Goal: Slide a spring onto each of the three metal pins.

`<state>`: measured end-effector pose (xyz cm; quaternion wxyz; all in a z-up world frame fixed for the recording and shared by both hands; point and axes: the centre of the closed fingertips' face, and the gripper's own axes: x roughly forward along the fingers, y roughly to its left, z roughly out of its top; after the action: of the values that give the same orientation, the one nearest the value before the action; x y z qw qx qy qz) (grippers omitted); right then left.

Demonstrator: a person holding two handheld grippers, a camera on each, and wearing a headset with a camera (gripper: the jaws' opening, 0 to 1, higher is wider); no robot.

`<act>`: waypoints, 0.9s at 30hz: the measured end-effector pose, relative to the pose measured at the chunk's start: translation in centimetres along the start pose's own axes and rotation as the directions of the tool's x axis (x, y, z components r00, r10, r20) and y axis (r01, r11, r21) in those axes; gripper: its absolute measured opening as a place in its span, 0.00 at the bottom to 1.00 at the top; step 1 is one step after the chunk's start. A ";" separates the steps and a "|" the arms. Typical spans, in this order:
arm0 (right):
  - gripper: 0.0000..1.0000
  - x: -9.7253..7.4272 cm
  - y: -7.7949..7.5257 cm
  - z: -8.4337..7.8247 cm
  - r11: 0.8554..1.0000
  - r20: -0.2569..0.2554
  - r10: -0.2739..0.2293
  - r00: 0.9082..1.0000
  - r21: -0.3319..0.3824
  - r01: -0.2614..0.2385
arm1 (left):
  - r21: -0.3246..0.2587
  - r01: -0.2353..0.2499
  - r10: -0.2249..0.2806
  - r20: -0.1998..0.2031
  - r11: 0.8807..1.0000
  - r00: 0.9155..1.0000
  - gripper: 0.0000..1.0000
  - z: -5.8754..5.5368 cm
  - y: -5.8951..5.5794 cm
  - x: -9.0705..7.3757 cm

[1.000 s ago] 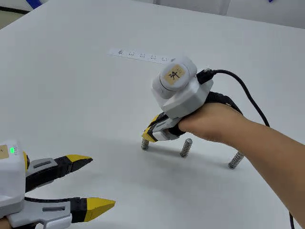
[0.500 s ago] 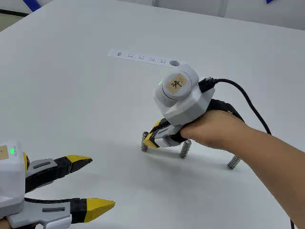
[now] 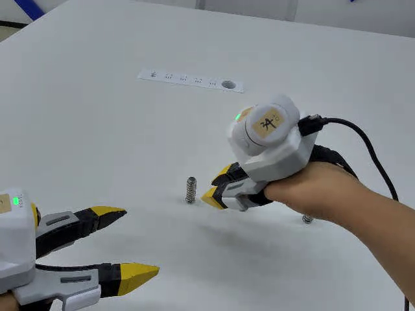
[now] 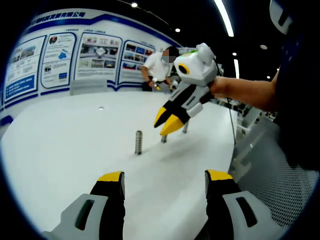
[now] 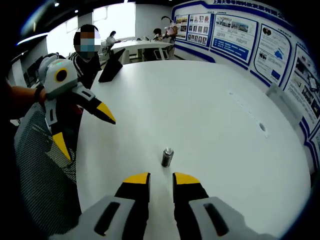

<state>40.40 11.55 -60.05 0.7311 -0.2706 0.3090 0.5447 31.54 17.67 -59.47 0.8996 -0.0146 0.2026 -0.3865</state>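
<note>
Found the left hand-held gripper (image 3: 139, 240) low at the left, jaws spread wide, holding nothing. Saw one spring (image 3: 190, 190) standing upright on the worktop (image 3: 97, 129), long axis vertical, touching neither tool. Found the right hand-held gripper (image 3: 216, 188) just right of it, tips aimed leftward toward it, jaws parted only narrowly, empty. Glimpsed a second spring (image 3: 307, 219) farther right, mostly hidden under the hand (image 3: 318, 194).

white table (image 3: 97, 129), poster wall (image 4: 65, 60), ceiling lights (image 4: 222, 15)
</note>
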 end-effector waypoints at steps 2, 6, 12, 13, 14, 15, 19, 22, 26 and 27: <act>0.19 -0.5 0.2 -0.3 1.000 0.009 -0.005 1.000 0.003 0.005 | 0.002 0.002 -0.002 0.004 1.000 1.000 0.66 0.2 -0.1 0.1; 0.20 -1.4 0.7 -0.8 1.000 0.027 -0.011 1.000 0.015 0.010 | 0.004 0.004 -0.004 0.004 1.000 1.000 0.67 0.3 -0.2 0.2; 0.21 -2.9 0.8 -2.1 0.999 0.042 -0.032 0.999 0.027 0.031 | 0.009 0.009 -0.009 0.002 1.000 1.000 0.67 0.5 -0.4 0.3; 0.21 -3.1 0.9 -2.2 0.999 0.046 -0.035 0.998 0.031 0.034 | 0.009 0.009 -0.009 0.003 1.000 1.000 0.67 0.5 -0.4 0.3; 0.21 -3.5 0.9 -2.5 0.999 0.050 -0.040 0.998 0.038 0.038 | 0.009 0.010 -0.010 0.003 1.000 1.000 0.67 0.6 -0.4 0.3; 0.22 -3.7 0.9 -2.7 0.998 0.052 -0.042 0.998 0.042 0.040 | 0.010 0.010 -0.010 0.003 1.000 1.000 0.67 0.6 -0.4 0.3; 0.22 -4.9 1.1 -4.2 0.996 0.055 -0.059 0.997 0.070 0.055 | 0.009 0.010 -0.010 0.003 1.000 1.000 0.67 0.7 -0.3 0.3; 0.22 -5.8 1.1 -5.3 0.993 0.058 -0.076 0.995 0.097 0.070 | 0.011 0.012 -0.012 -0.003 1.000 1.000 0.67 0.7 -0.4 0.4; 0.23 -6.9 0.9 -7.0 0.987 0.056 -0.098 0.994 0.132 0.090 | 0.015 0.017 -0.017 -0.006 1.000 1.000 0.67 0.8 -0.5 0.5; 0.23 -7.2 0.7 -7.6 0.984 0.052 -0.108 0.993 0.146 0.100 | 0.016 0.019 -0.019 -0.007 1.000 1.000 0.67 0.9 -0.6 0.5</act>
<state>37.00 1.67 -59.73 0.7849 -0.2170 0.3109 0.4901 31.79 16.75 -58.75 0.8953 -0.0080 0.2022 -0.3969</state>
